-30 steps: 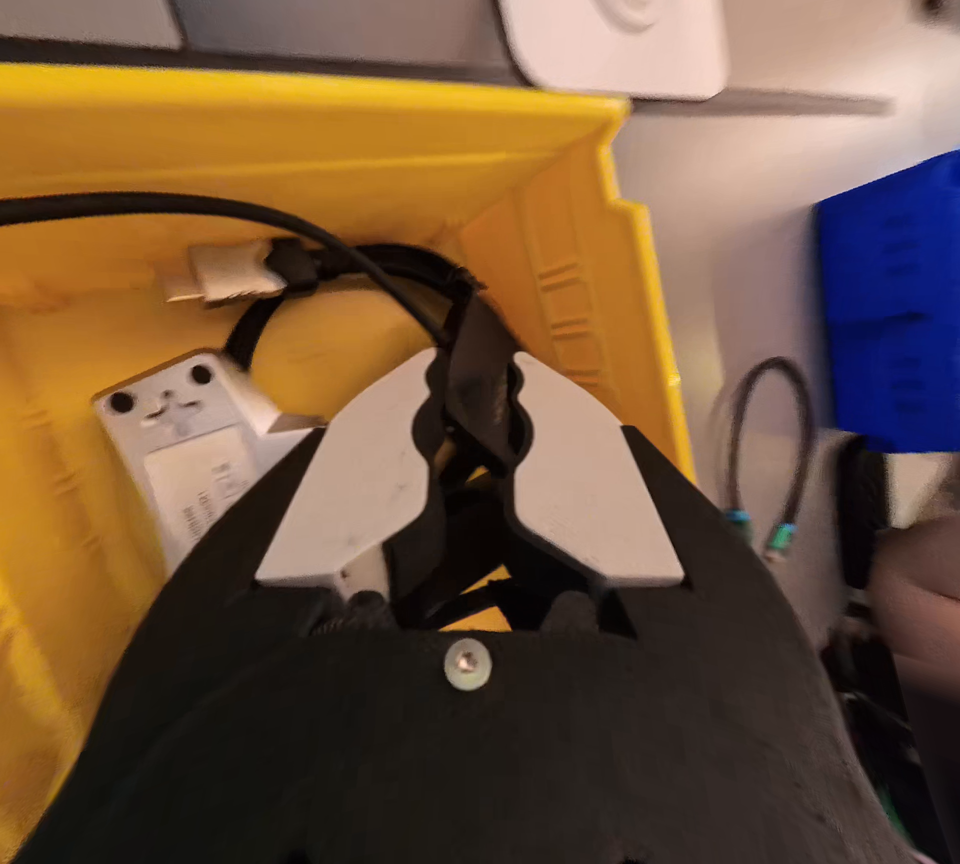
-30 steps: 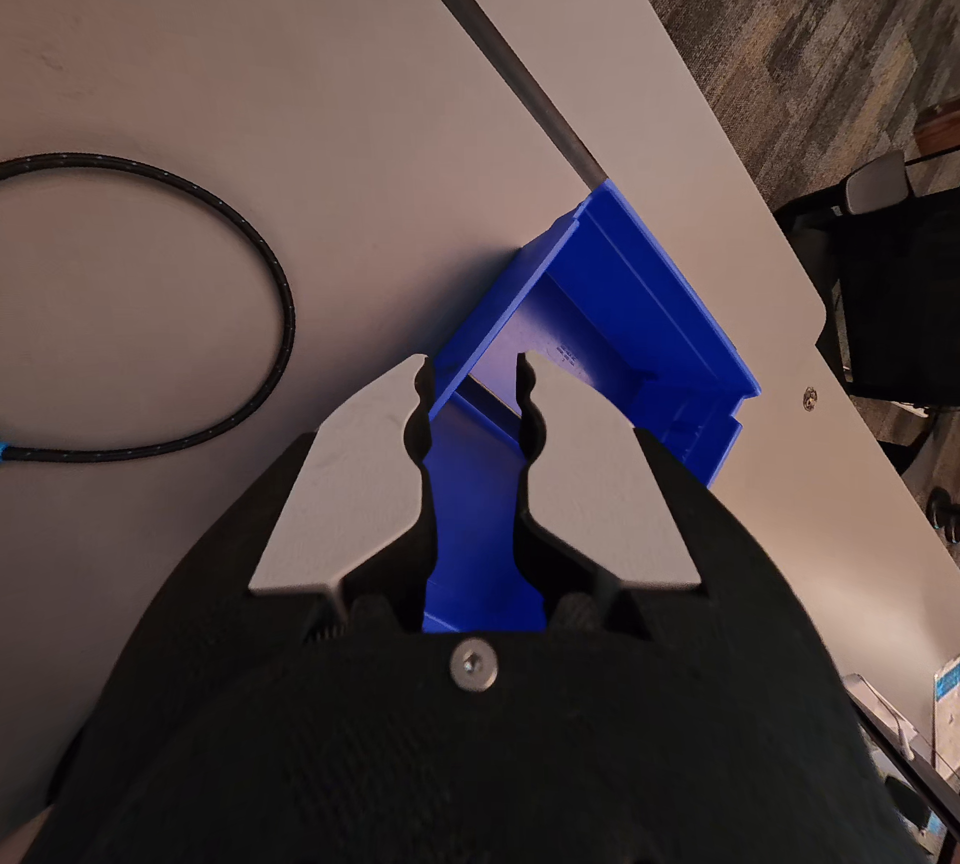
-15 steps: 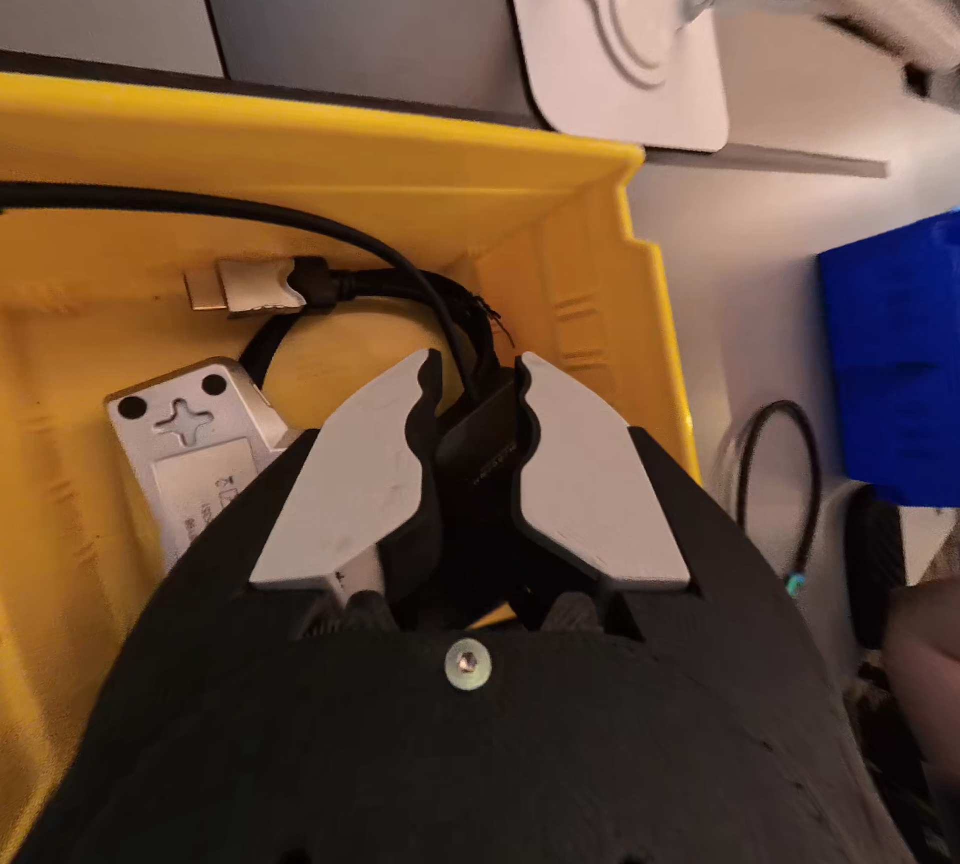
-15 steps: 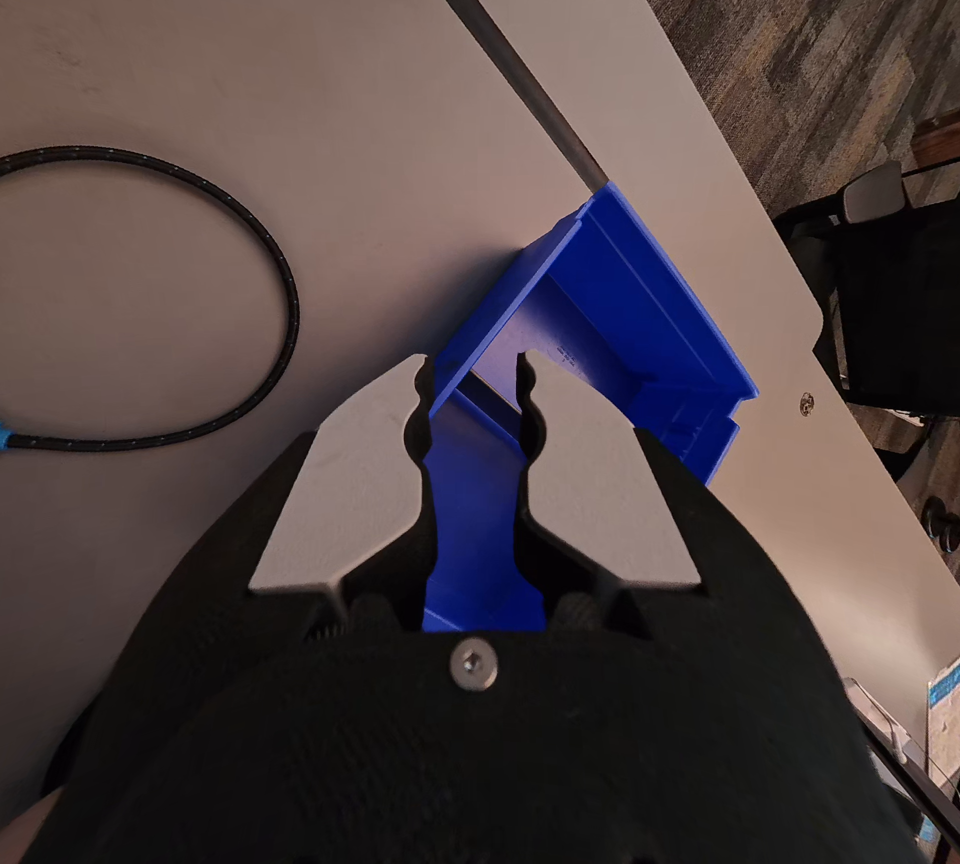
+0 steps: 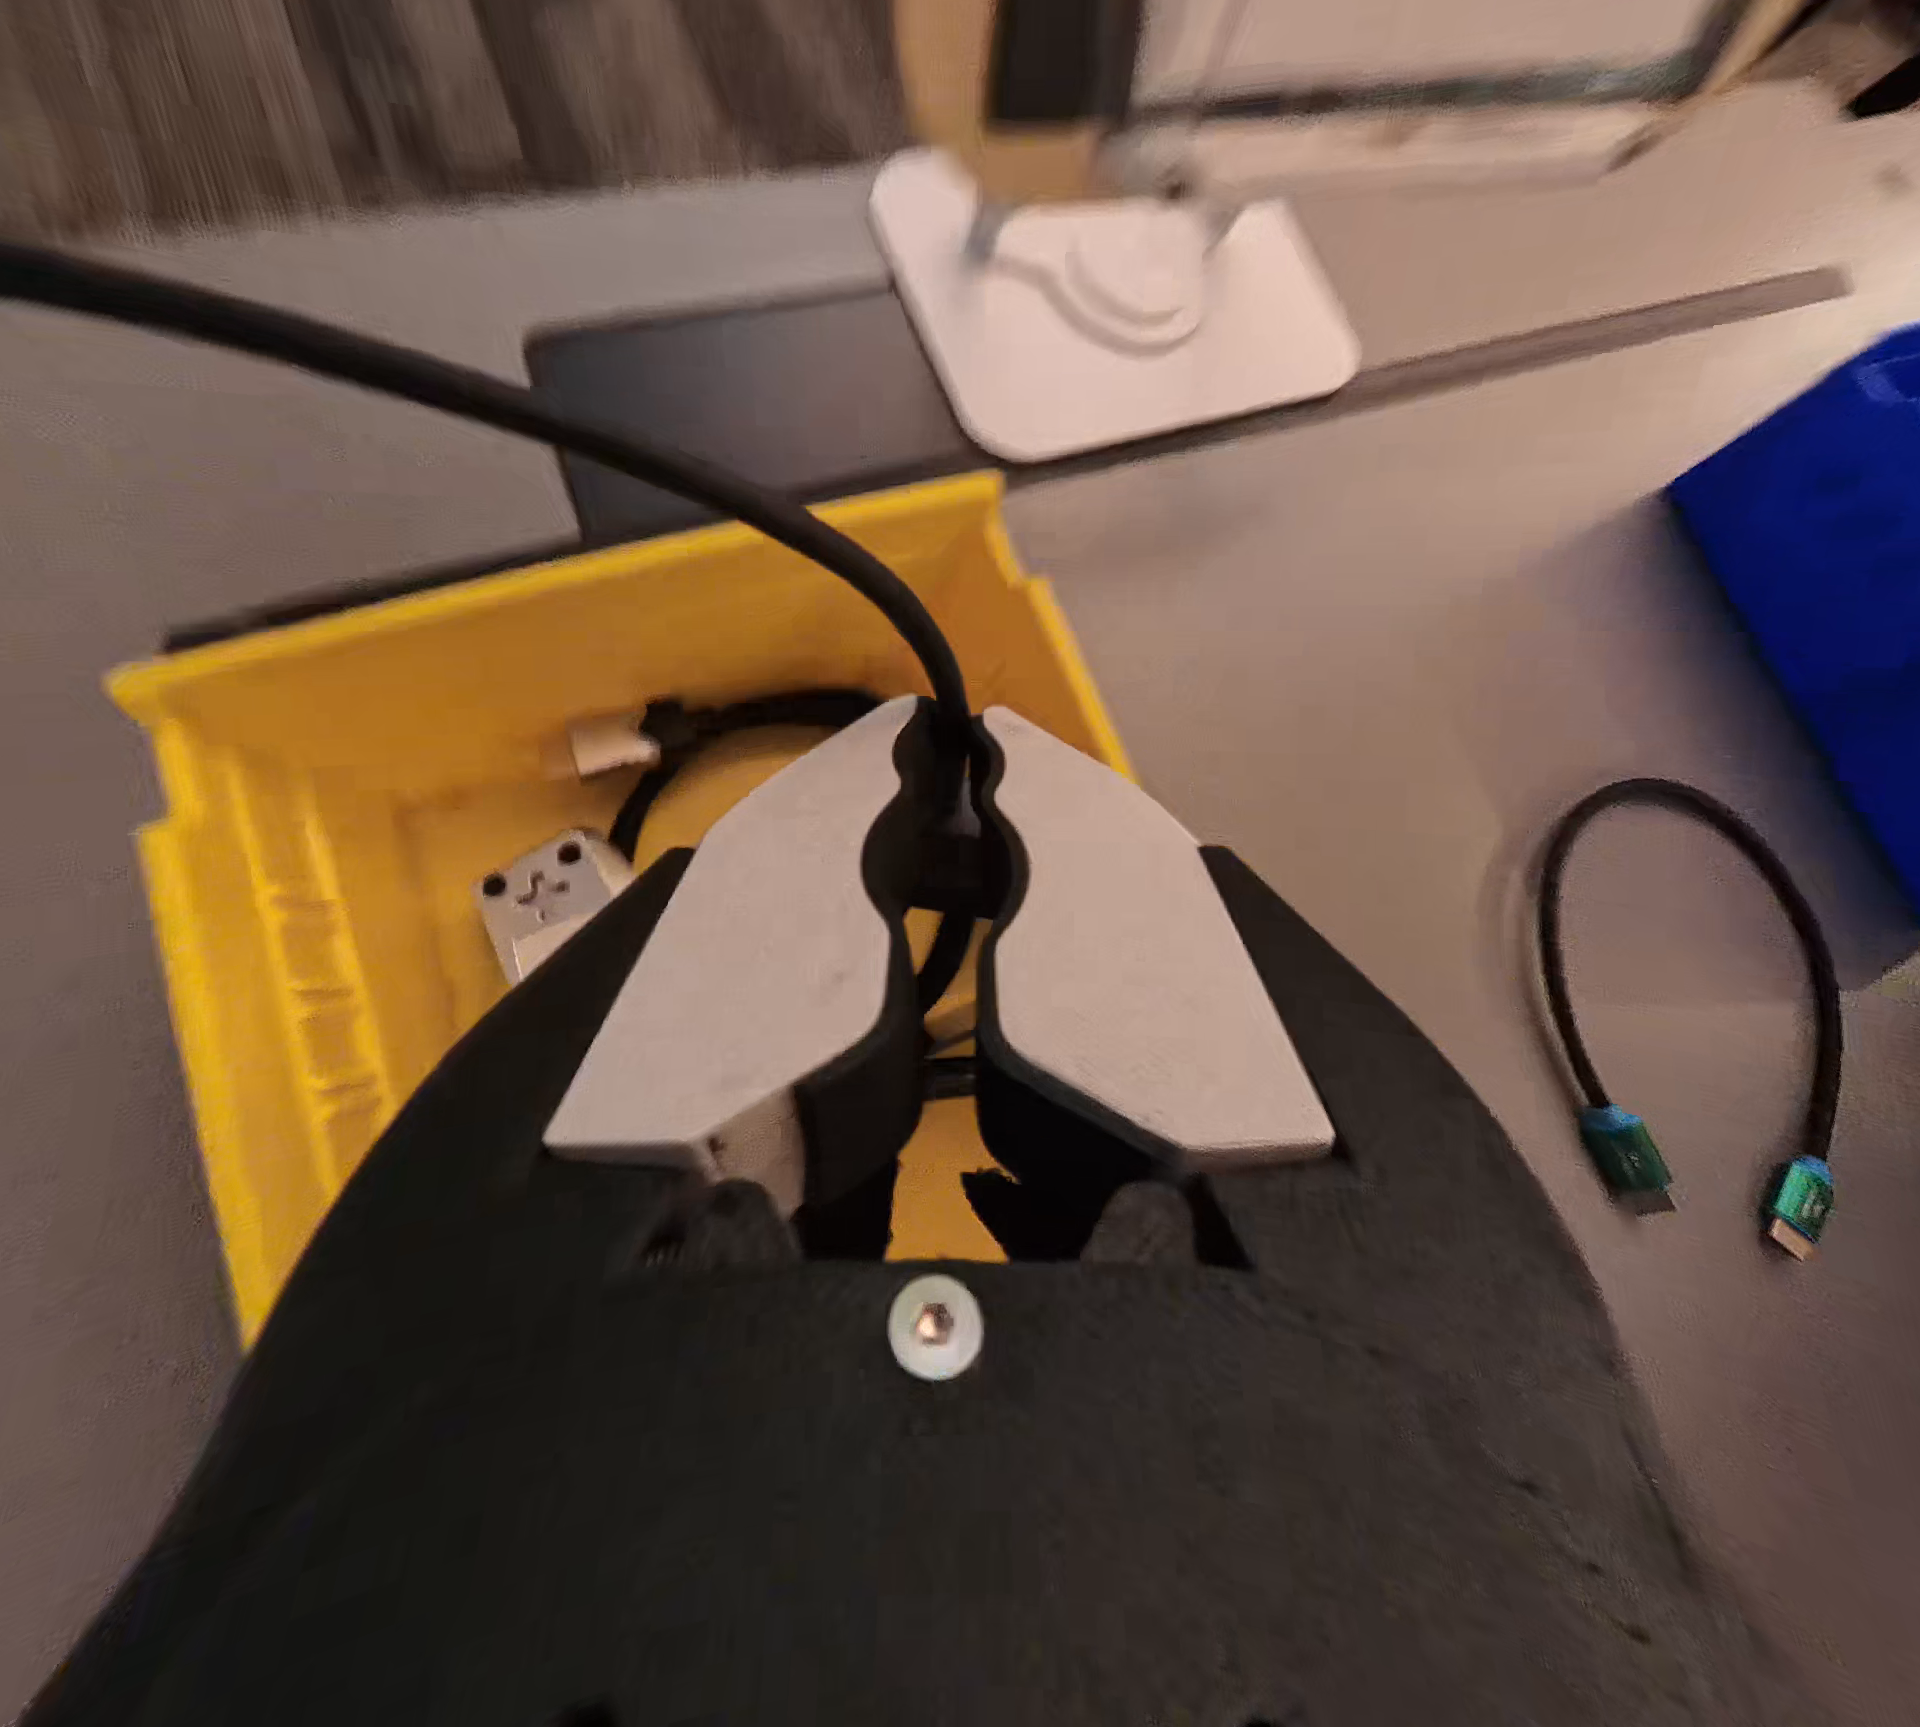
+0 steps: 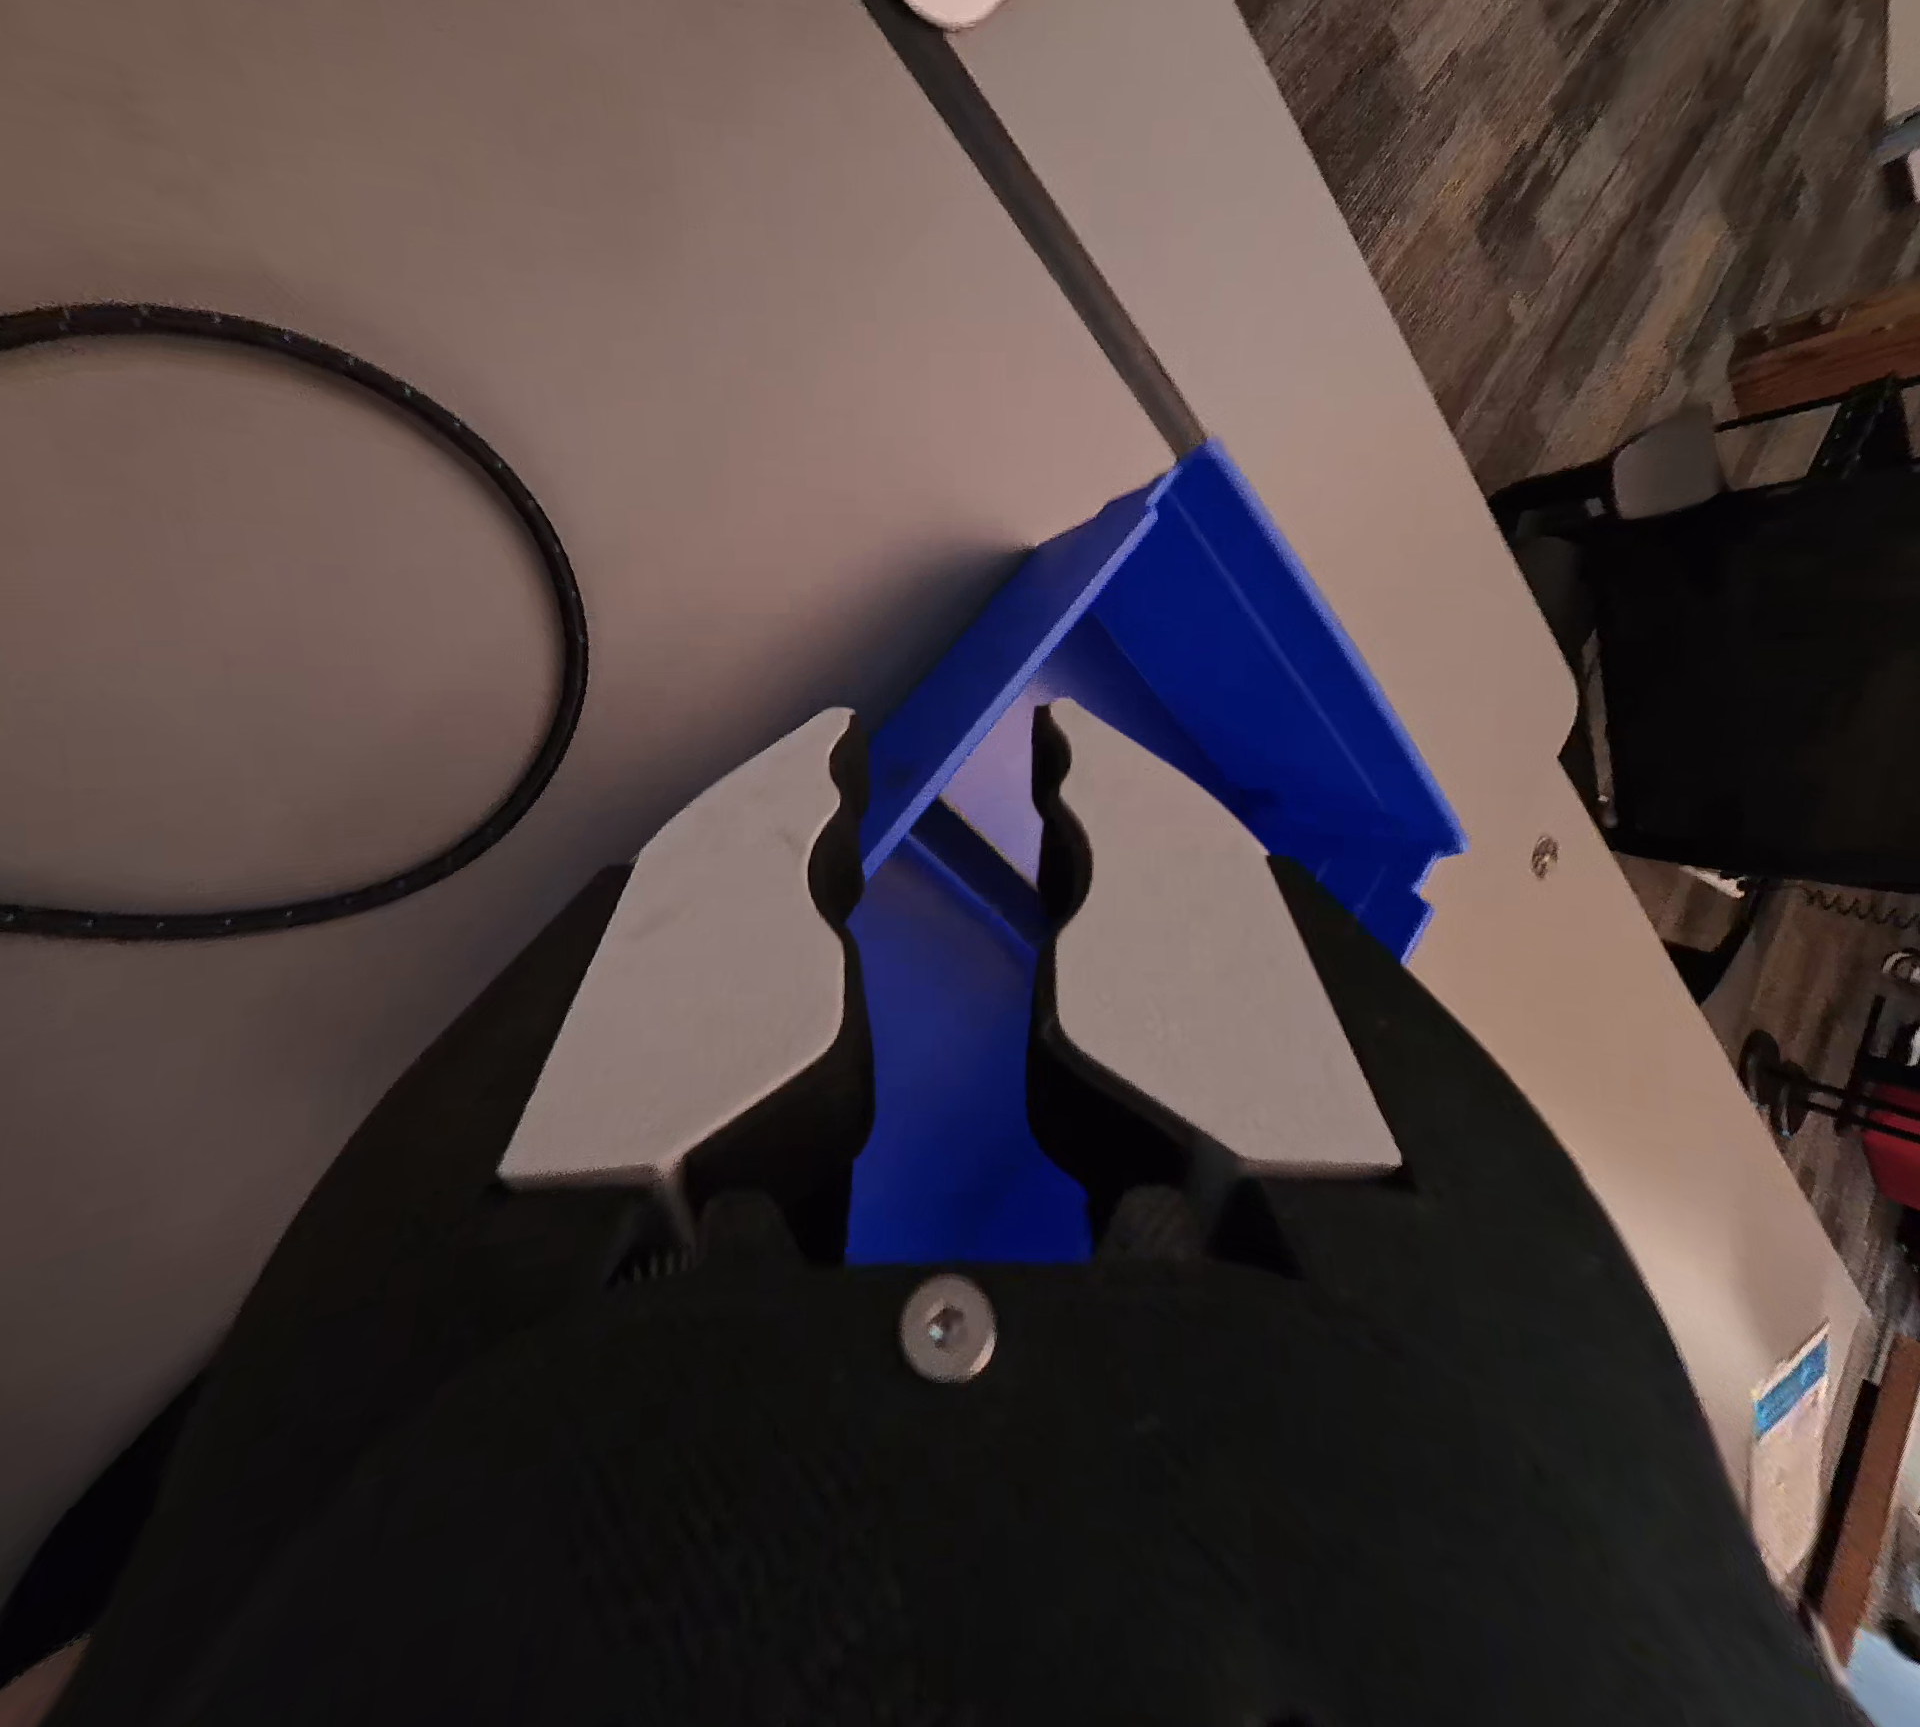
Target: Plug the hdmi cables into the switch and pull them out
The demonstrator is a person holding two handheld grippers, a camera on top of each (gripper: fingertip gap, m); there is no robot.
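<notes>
My left gripper (image 5: 943, 742) is shut on a black HDMI cable (image 5: 644, 451) and holds it above the yellow bin (image 5: 312, 846). The cable arcs up and off to the left. In the bin lie the silver switch (image 5: 545, 903) and a braided cable with a silver plug (image 5: 613, 747). A short braided cable with green plugs (image 5: 1704, 1002) lies on the table to the right; part of it shows in the right wrist view (image 6: 499, 617). My right gripper (image 6: 945, 732) is open and empty over the near edge of the blue bin (image 6: 1195, 690).
A white monitor stand base (image 5: 1122, 327) sits behind the yellow bin, next to a dark pad (image 5: 727, 420). The blue bin (image 5: 1829, 617) stands at the right. The grey table's edge (image 6: 1621, 950) runs close past the blue bin, with floor and a chair beyond. The left gripper's tips are roughly 45 centimeters from the right gripper's. The silver switch (image 5: 545, 903) is about 15 centimeters from my left fingertips and 55 centimeters from my right.
My left gripper has closed on the black cable and risen well above the yellow bin, pulling the cable up. The right gripper has barely moved.
</notes>
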